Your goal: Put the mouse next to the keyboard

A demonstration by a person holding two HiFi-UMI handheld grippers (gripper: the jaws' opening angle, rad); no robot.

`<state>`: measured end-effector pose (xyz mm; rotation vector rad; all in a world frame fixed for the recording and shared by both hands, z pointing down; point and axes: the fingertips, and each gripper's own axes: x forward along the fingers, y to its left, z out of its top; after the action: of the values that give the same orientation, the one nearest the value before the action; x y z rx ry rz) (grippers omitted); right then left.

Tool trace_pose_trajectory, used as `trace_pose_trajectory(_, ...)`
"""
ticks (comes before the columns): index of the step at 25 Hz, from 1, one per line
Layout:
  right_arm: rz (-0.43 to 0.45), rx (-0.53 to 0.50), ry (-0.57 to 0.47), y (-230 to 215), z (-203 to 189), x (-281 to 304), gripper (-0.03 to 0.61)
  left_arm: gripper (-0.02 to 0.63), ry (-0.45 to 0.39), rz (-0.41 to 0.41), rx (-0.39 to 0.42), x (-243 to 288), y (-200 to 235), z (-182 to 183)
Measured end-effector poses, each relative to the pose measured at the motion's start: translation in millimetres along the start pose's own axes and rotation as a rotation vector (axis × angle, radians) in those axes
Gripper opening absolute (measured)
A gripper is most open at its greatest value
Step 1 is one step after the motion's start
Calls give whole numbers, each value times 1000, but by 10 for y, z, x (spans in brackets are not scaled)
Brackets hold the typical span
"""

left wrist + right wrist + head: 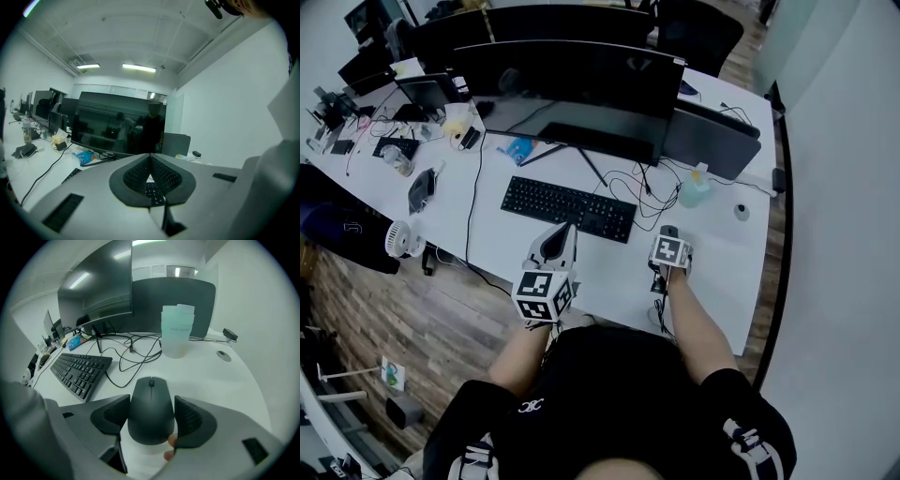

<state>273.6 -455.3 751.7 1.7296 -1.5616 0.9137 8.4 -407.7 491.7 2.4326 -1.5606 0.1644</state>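
The black keyboard (568, 207) lies on the white desk (727, 253) in front of a wide monitor. A black mouse (150, 411) sits between the jaws of my right gripper (151, 403), whose pads press on both of its sides, low over the desk. In the head view this gripper (668, 240) is just right of the keyboard's right end, the mouse (669, 232) at its tip. The keyboard (82, 371) shows left of the mouse. My left gripper (566, 230) hovers at the keyboard's front edge, shut and empty. Its pads meet in the left gripper view (150, 157).
Tangled black cables (636, 190) lie behind the keyboard's right end. A translucent bottle (696, 187) stands beyond the mouse, also ahead in the right gripper view (177, 331). A round grommet (742, 212) sits further right. The monitor (572, 89) spans the back. A small fan (398, 237) stands far left.
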Motion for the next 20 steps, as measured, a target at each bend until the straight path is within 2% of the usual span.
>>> trace_pose_trajectory(3, 3, -20, 22, 38, -36, 61, 314, 17, 3, 4, 0, -1, 0, -13)
trace_pose_trajectory(8, 6, -5, -2, 39, -19, 7, 314, 17, 2, 7, -3, -34, 7, -7)
trace_pose_trajectory(12, 26, 18, -92, 32, 115, -188, 316, 17, -3, 4, -5, -63, -1, -13)
trace_pose_trajectory(14, 35, 34, -186, 20, 303, -408, 314, 17, -8, 2, -7, -65, -10, -3)
trace_pose_trajectory(16, 71, 52, -325, 42, 524, -625, 272, 17, -17, -4, -5, -52, -36, 27)
trace_pose_trajectory(20, 74, 26, -591, 49, 948, -1299, 56, 17, -41, -16, 2, -14, -92, 128)
